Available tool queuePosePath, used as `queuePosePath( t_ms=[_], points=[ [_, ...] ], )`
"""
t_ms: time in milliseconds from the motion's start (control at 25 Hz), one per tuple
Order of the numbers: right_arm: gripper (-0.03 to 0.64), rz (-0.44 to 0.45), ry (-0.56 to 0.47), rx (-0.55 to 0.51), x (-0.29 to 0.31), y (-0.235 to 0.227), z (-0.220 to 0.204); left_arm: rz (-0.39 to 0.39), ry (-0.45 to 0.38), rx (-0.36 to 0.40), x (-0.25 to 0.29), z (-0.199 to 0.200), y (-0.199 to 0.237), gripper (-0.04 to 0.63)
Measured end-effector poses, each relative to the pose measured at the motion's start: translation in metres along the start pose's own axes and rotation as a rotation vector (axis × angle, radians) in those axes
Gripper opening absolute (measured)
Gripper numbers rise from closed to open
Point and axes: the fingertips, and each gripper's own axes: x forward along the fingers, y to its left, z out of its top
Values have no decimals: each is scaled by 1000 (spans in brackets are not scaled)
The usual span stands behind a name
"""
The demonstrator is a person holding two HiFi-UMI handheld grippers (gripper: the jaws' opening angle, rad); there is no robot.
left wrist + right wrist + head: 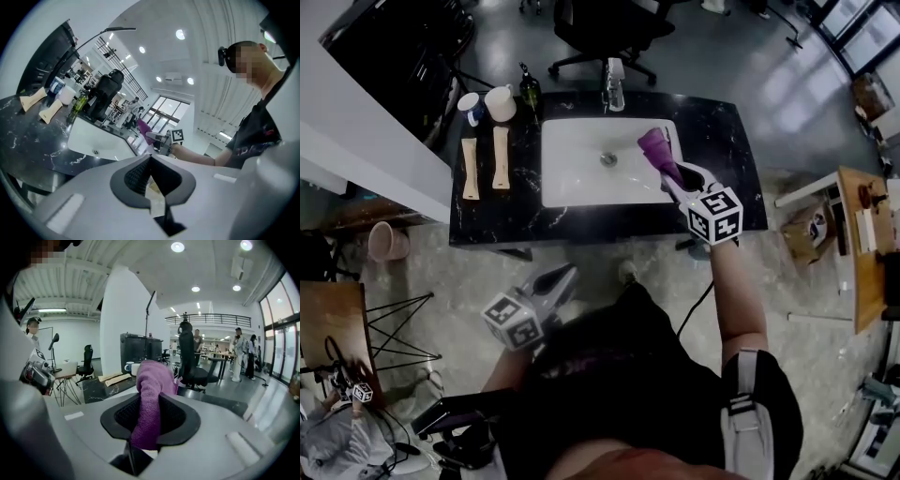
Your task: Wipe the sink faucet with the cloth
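My right gripper is shut on a purple cloth, held in the air over the right part of the white sink. In the right gripper view the cloth is pinched between the black pads and bulges out past the tips. The chrome faucet stands at the sink's far rim, apart from the cloth. My left gripper hangs low in front of the counter, near the person's body, jaws shut on nothing. From the left gripper view the cloth shows in the distance.
On the black marble counter, left of the sink, lie two wooden brushes, with two cups and a dark bottle behind them. An office chair stands beyond the counter. A wooden table is at the right.
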Motion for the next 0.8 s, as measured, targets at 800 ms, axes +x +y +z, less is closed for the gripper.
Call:
queuePosePath(
  t_ms=[800],
  points=[
    [114,430,213,-513,225,-87,132,401,-272,-39,42,63,62,0]
  ],
)
